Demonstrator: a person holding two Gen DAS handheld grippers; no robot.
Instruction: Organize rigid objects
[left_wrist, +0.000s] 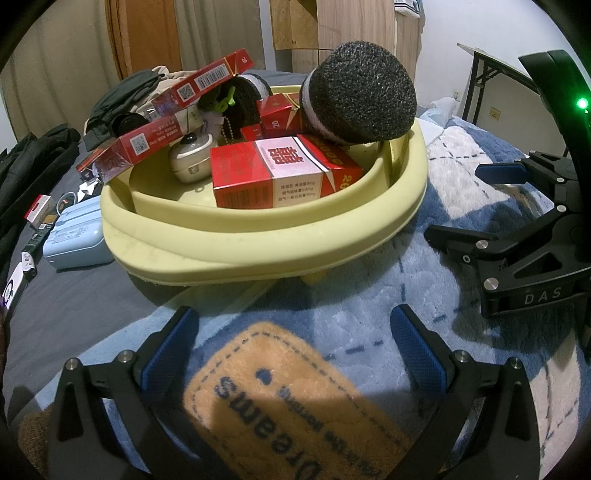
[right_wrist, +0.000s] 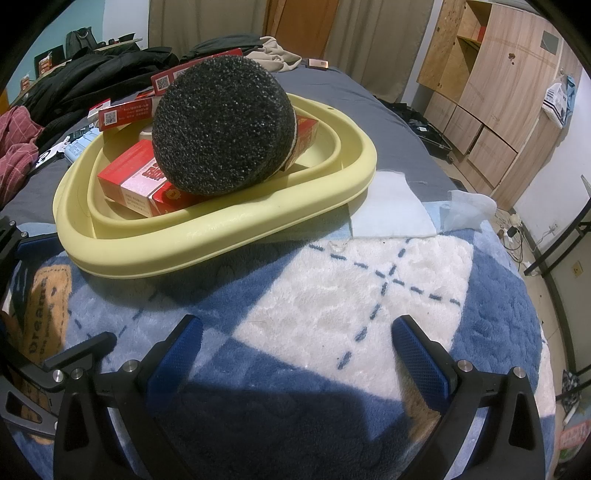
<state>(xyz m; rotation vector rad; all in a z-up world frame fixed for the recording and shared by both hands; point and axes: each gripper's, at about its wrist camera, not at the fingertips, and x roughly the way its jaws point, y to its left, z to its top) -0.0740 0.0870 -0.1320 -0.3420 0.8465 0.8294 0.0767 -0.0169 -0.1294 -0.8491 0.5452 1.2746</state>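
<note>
Sitting on the bed's blue-and-white fleece blanket (right_wrist: 332, 295), the pale yellow plastic basin (left_wrist: 258, 243) already holds red cardboard boxes (left_wrist: 266, 177) & a black foam sponge (right_wrist: 221, 129). Left tool (left_wrist: 295, 332) & right tool (right_wrist: 295, 339) both spread apart, empty. Small items left of basin possibly remain.

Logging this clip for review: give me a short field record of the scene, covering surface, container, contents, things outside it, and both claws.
surface: blue and white fleece blanket on a bed
container: pale yellow basin, resting on the blanket
contents: red boxes, large black sponge leaning on the rim, small cream gadget
outside basin: light blue case to its left, dark clothes behind
left claw: open, empty, above the blanket
right claw: open, empty, above the blanket
</note>
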